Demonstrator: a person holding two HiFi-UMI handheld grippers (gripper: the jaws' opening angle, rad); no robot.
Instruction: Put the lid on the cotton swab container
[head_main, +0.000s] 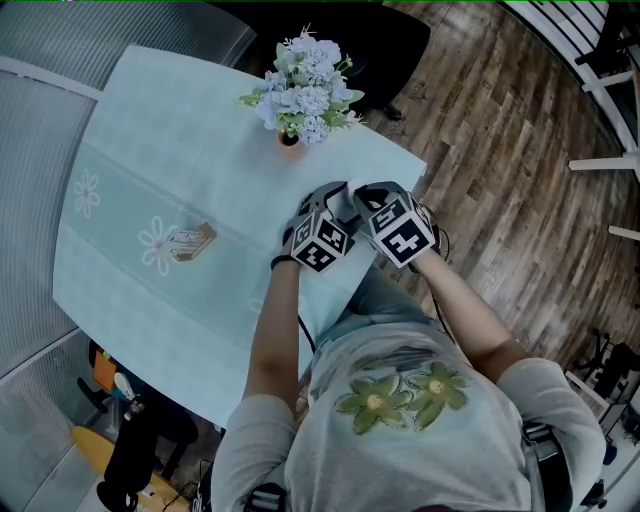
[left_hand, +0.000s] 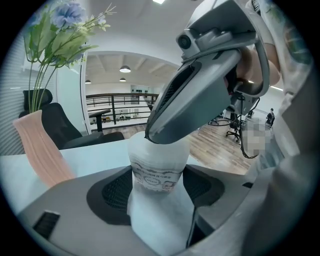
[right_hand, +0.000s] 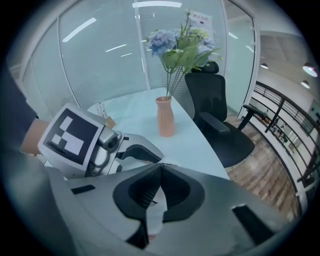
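Two grippers meet over the near right edge of the table (head_main: 150, 150), and the cotton swab container (left_hand: 156, 170) sits between them. It is a small, cloudy white tub with a printed label band round its upper half, standing upright.

The left gripper (left_hand: 157, 192) has its jaws set wide, with both pads against the tub's sides, holding it. The right gripper (right_hand: 160, 167) has its jaws brought fully together. Its closed tip comes down from the upper right and rests on the container's top rim. Whether anything thin is pinched in that tip cannot be made out.

Only the left gripper view shows the tub and its label; in the head view the two marker cubes cover it. The head view alone shows a small brown-and-white item (head_main: 190, 240) lying well to the left on the cloth. The right gripper view shows a pink vase (right_hand: 165, 117) of flowers at the far side.
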